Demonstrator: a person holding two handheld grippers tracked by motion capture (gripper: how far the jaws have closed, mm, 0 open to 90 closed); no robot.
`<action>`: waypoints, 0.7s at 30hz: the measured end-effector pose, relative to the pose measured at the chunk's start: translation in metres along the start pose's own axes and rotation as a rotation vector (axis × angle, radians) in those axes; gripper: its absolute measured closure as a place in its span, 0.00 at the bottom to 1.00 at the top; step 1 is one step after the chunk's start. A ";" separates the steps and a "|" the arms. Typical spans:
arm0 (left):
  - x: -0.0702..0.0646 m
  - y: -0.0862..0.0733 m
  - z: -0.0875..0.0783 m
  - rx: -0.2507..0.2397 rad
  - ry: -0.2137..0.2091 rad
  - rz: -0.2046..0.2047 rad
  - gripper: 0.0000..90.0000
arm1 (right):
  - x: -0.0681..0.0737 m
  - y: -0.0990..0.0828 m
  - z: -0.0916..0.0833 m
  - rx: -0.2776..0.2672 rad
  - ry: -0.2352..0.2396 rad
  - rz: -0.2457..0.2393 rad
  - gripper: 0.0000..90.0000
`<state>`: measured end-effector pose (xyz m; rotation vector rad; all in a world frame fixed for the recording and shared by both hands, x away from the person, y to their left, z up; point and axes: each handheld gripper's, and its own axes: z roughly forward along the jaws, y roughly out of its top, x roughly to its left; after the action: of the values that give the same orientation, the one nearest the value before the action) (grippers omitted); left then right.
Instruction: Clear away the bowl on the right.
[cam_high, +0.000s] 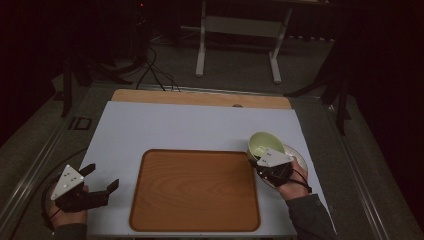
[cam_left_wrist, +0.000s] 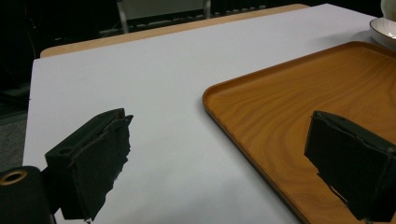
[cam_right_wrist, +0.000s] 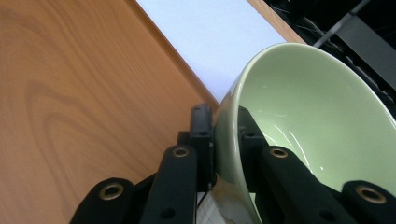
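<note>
Right gripper (cam_right_wrist: 226, 144) at the bottom of its own view, jaws pinching the wall of the green bowl (cam_right_wrist: 317, 126), one pad outside, one inside the rim. In the high view, same pair at right of centre: right gripper (cam_high: 261, 162) clamped on the bowl (cam_high: 265, 145), tipped a bit, over a white saucer (cam_high: 299, 155) just right of the tray.

Probably mid-lift, heading for the tray (cam_high: 195, 190). Best bet: keep the pinch firm, since glazed ceramic looks slick and a rim grip lets a bowl swing. Level it out before moving, go slow, clear the tray's raised lip, set it down flat, only then let go.

Left gripper (cam_high: 97, 185) at lower left of the high view, jaws spread wide, nothing between them, parked over the white mat (cam_high: 175, 125). Same story in its own view: two black pads far apart, one low left, one low right over the tray (cam_left_wrist: 299, 102).

Materials: tray is glossy wood grain, rounded corners, shallow lip. Mat is plain matte white. Bowl smooth, pale green, round, shiny inside. Farther back, a strip of wooden tabletop (cam_high: 200, 97), then dark floor and a white stand (cam_high: 240, 40).
</note>
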<state>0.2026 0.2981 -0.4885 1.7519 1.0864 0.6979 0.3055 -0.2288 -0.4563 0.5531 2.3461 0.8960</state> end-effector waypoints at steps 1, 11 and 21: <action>0.000 0.000 0.000 0.000 0.000 0.000 0.07 | 0.001 0.001 0.000 -0.002 0.001 -0.002 0.91; 0.000 0.000 0.000 -0.003 0.001 0.000 0.07 | 0.006 0.008 0.002 -0.014 0.015 -0.017 0.91; 0.000 0.000 -0.001 -0.004 0.001 -0.002 0.07 | 0.014 0.014 0.006 -0.025 0.031 -0.038 0.91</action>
<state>0.2022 0.2985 -0.4884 1.7471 1.0869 0.6995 0.3013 -0.2080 -0.4553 0.4858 2.3621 0.9208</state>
